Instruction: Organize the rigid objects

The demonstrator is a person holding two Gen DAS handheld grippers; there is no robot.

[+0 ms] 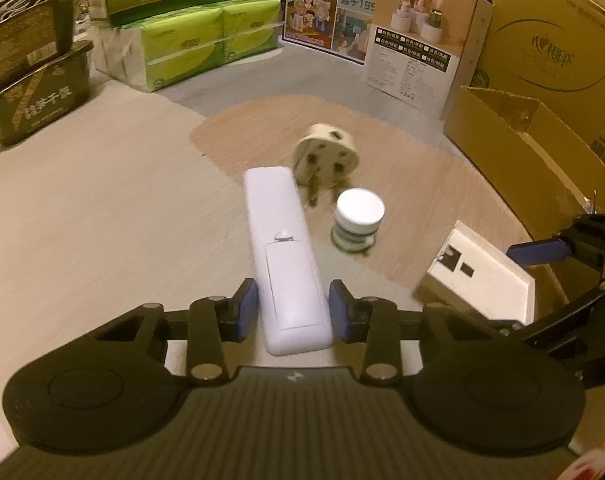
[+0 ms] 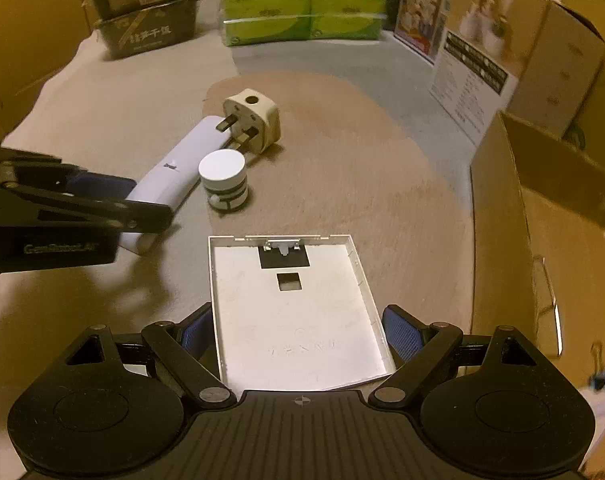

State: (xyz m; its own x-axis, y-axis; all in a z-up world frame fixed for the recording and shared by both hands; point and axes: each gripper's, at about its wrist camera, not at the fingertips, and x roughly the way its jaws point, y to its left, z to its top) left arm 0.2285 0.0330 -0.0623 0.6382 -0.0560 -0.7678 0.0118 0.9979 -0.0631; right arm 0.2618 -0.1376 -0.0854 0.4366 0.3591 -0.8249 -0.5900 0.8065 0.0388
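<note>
a white remote control [image 1: 286, 264] is lying back-up on the table [image 1: 102, 200], its near end clamped between the blue pads of the left gripper [image 1: 294, 312]; the pads appear pressed to both long sides, though motion blur leaves the contact a little uncertain. just beyond its far end a cream plug adapter [image 1: 326, 156] is seen, prongs toward the remote and touching or nearly touching it. a small white-capped jar [image 1: 358, 220] stands upright just beside the remote, on the brown patch of the surface. nearer the right, a flat white tray-like plate [image 2: 294, 312] with a square cut-out is straddled by the right gripper [image 2: 298, 336], jaws spread wide with a gap at the right pad. an open cardboard box [image 2: 542, 208] stands to the right; green tissue packs [image 1: 190, 40] and dark tubs [image 1: 38, 92] are ranged at the back.
</note>
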